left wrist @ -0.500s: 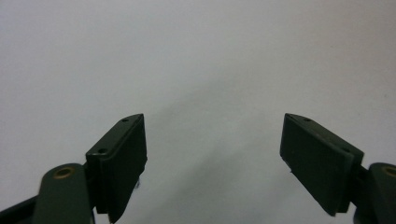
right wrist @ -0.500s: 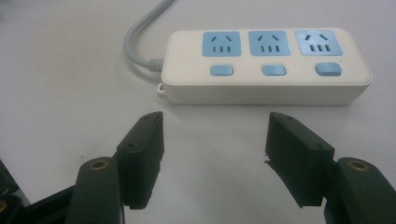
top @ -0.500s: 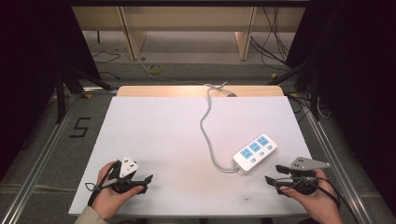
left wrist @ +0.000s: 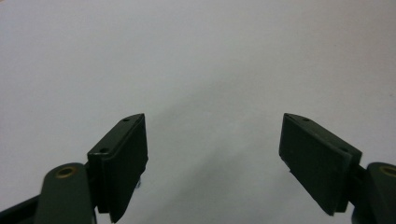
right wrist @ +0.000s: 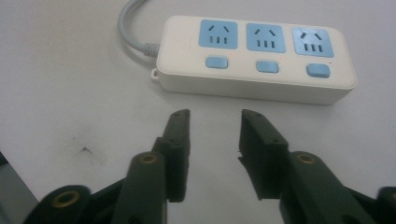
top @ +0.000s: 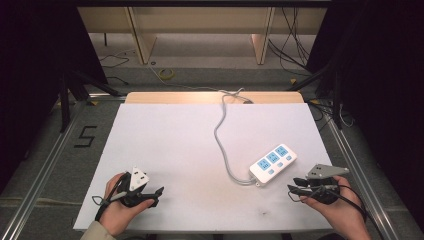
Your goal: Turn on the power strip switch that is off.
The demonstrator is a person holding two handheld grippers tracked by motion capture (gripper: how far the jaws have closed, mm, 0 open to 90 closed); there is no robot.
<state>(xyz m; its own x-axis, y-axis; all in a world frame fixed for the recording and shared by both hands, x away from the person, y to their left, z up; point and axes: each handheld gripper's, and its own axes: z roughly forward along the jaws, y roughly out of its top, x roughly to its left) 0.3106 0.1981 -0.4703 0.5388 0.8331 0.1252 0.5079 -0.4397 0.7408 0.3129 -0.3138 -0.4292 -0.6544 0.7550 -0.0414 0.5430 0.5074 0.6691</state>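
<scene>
- Left gripper (top: 159, 190) sits low on the white table (top: 170, 140), jaws spread wide, nothing in them.
- Right gripper (top: 292, 187) half open, empty, near the power strip (top: 273, 164); its own view shows three blue sockets.

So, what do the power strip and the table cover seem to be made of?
Power strip: probably moulded plastic, a smooth white body with soft sheen, blue sockets and buttons. Table cover: matte white sheet, perhaps paper or board; flat, without glare, slightly scuffed. Cannot tell for certain.

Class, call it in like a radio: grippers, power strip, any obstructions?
Left gripper open, empty. Right gripper open, short of power strip. Nothing between.
</scene>
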